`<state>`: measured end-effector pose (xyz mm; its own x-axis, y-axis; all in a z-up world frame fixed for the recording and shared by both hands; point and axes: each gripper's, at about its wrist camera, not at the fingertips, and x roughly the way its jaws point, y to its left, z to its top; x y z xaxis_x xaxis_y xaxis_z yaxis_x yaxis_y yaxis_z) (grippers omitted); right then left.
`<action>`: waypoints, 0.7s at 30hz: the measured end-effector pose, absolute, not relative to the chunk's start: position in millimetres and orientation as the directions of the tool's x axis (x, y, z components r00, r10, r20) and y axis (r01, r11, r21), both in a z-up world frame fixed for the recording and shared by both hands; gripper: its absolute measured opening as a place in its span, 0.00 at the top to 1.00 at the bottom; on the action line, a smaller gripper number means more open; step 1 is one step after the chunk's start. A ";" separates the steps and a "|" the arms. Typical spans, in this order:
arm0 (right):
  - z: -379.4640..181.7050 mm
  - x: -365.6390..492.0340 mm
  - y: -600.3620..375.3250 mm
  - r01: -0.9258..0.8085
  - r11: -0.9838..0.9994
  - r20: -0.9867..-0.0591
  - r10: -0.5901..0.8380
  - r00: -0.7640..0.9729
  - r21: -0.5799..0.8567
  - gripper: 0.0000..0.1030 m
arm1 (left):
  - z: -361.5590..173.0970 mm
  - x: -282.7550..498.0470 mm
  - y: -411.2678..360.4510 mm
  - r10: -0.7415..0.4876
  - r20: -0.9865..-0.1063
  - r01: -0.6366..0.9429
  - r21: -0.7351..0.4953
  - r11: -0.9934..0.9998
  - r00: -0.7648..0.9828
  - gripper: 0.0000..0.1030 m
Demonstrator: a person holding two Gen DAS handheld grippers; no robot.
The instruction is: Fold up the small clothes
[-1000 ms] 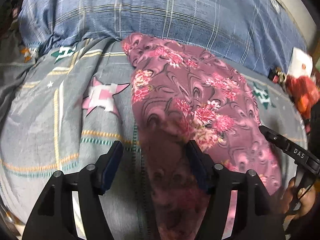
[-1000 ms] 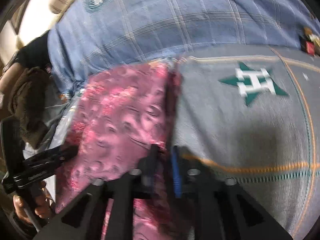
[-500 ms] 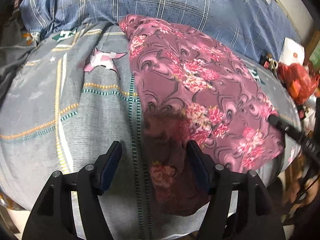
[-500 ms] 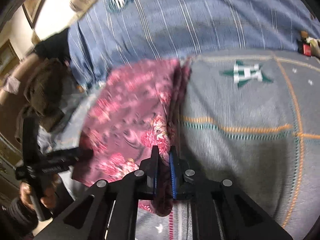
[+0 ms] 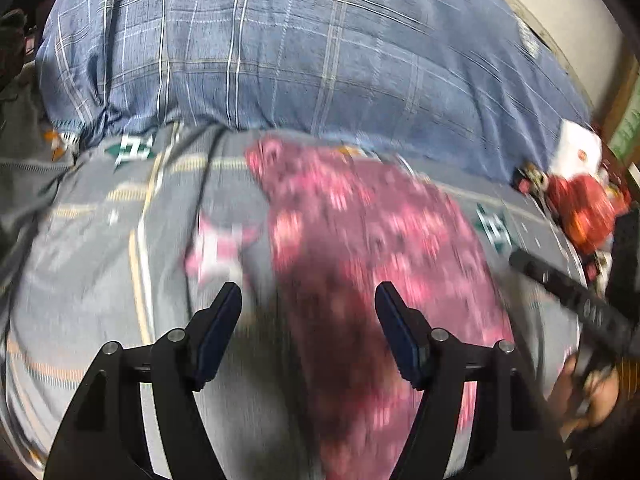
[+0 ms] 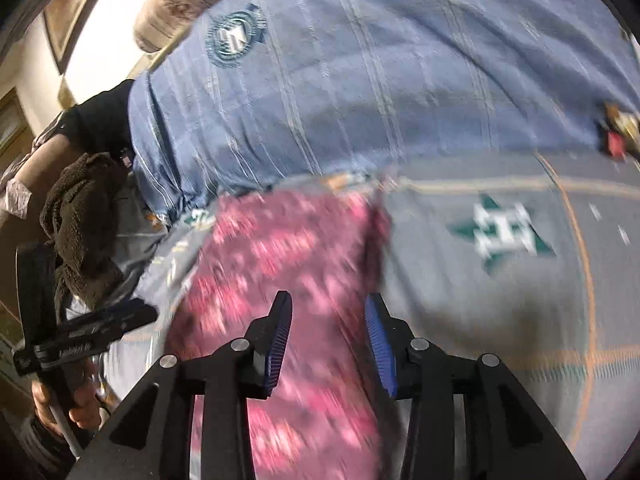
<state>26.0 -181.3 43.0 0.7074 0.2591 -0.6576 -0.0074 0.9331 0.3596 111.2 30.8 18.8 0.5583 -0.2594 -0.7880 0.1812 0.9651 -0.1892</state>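
Note:
A maroon garment with pink flowers (image 5: 368, 248) lies flat on the grey patterned bedsheet (image 5: 100, 280), running from the bed's front edge toward the blue plaid quilt. My left gripper (image 5: 308, 304) is open and empty, hovering over the garment's left edge near its front end. In the right wrist view the same garment (image 6: 288, 248) lies below my right gripper (image 6: 326, 312), which is open with nothing between its fingers. Both views are blurred by motion. Each gripper shows at the side of the other's view.
A bulky blue plaid quilt (image 5: 300, 52) fills the back of the bed. Red and white clutter (image 5: 576, 204) sits at the right edge. A dark brown fuzzy cloth (image 6: 80, 216) lies at the left side in the right wrist view.
My right gripper was shut on the garment's edge and has opened and let it go. The garment now lies flat on the sheet. Both grippers have shifted; the left stayed open.

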 end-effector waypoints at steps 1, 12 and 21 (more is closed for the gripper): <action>41.5 36.5 -177.3 -0.015 0.933 -0.650 0.261 0.714 0.359 0.64 | 16.6 125.1 26.2 -0.246 -0.792 0.162 -0.186 0.969 0.559 0.33; 20.9 88.1 -180.8 0.022 0.944 -0.706 0.232 0.669 0.331 0.70 | -20.0 176.4 27.7 -0.234 -0.843 0.075 -0.226 0.971 0.485 0.30; -7.7 132.1 -168.7 0.040 0.986 -0.821 0.113 0.560 0.162 0.71 | -27.9 184.8 8.8 -0.141 -0.870 0.080 -0.117 0.990 0.472 0.29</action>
